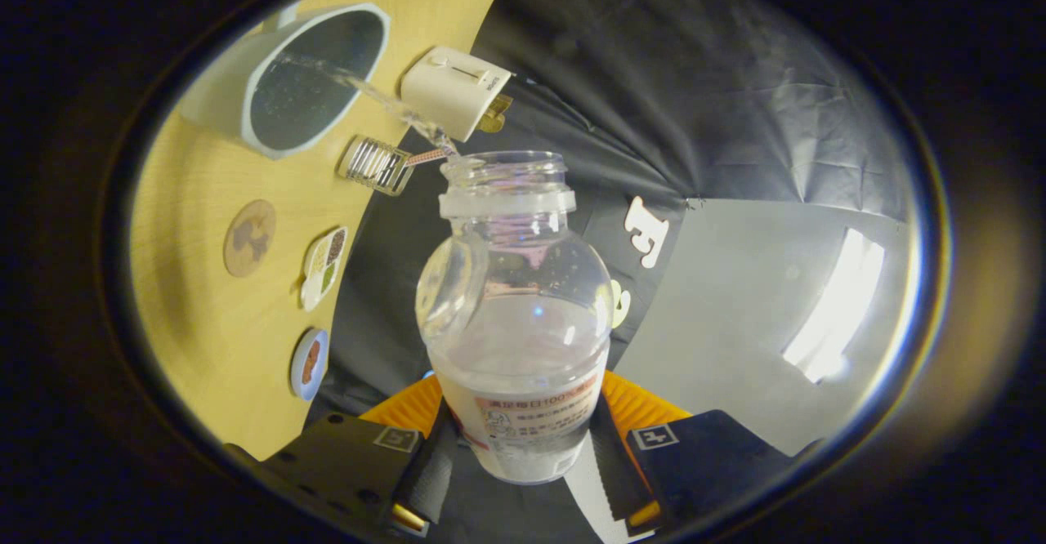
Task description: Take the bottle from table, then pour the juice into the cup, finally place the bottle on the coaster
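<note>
Between hand-held gripper (523,462) fingers, bottle (515,315), clamped

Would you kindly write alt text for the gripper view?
The gripper holds a tilted, open bottle between its fingers, pouring a clear stream into a grey cup on the wooden table. A round coaster lies nearby.

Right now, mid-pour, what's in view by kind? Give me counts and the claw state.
Clear plastic bottle, held in the shut claw: 1
Grey octagonal cup: 1
Round brown coaster: 1
White plug adapter: 1
Small printed discs or cards: 2
Ridged metal piece: 1
Total: 7
</note>
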